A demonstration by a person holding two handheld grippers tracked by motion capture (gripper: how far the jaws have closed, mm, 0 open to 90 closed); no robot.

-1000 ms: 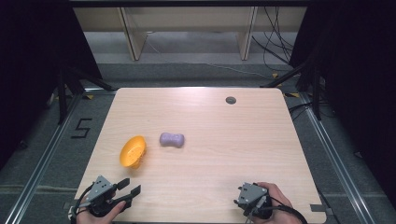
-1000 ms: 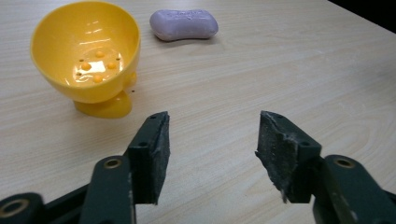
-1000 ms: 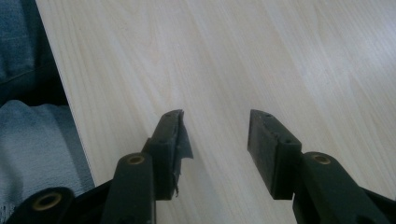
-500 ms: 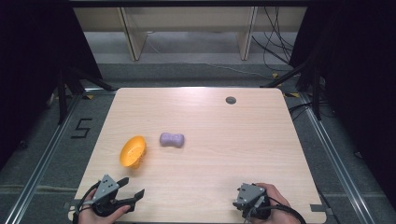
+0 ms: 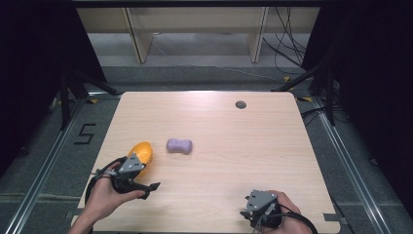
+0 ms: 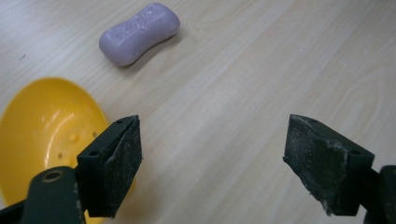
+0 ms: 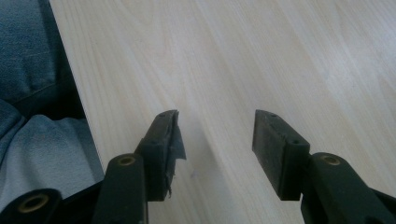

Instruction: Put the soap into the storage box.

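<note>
Two grippers sit low at the near table edge. The left gripper (image 5: 146, 187), jaws spread wide, hovers just beside the yellow dish (image 6: 42, 135); probably an approach, next closing on the purple soap (image 6: 139, 33) beyond. The right gripper (image 5: 258, 217) rests, jaws parted, empty.

looks like a lab or recording rig: pale wooden table (image 5: 219, 146) at centre frame on grey carpet, metal floor rails (image 5: 44, 161) at left and right, black curtains (image 5: 370, 73) on both sides, loose cables (image 5: 287, 46) upper right, taped "5" (image 5: 84, 134) at left.
</note>
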